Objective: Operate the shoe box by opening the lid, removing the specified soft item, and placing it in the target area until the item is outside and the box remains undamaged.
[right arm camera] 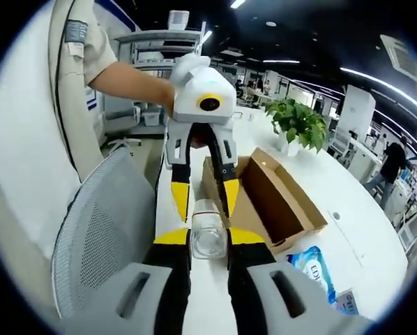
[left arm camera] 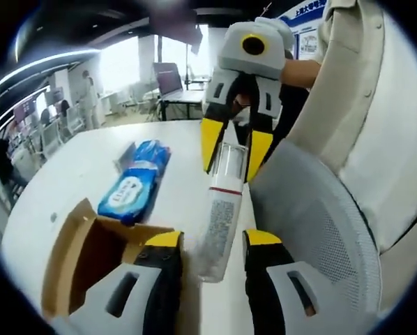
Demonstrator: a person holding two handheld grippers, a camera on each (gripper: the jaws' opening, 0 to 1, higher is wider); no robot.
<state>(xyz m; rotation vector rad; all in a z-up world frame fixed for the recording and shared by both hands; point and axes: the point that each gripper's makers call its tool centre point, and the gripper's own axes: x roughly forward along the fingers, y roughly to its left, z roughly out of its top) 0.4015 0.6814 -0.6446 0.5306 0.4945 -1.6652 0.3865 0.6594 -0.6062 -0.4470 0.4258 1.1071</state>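
I'm holding a clear plastic bottle (left arm camera: 221, 209) between both tongs, above the white desk (left arm camera: 76, 174). My right tongs (left arm camera: 235, 155) are clamping the bottle's clear capped end, yellow tips pressing on either side of it. In the left gripper view my left tongs (left arm camera: 212, 246) are sitting around the bottle's other end with the jaws set apart; I can't tell whether they are actually pinching it or just bracketing it. In the right gripper view the right tongs (right arm camera: 208, 241) are closing on the bottle (right arm camera: 208, 234) and the left tongs (right arm camera: 203, 192) are reaching in from the far side. The shoe box (left arm camera: 90, 258) is lying open on the desk, brown cardboard, lid flap up, inside looking empty and undamaged as far as I can see. A blue soft pack (left arm camera: 134, 183), probably wipes, is lying on the desk just beyond the box, outside it. So I'm judging the opening and removal as done; what's left looks like setting the bottle down or passing it over. A grey mesh chair (left arm camera: 320, 230) is standing near the desk edge.
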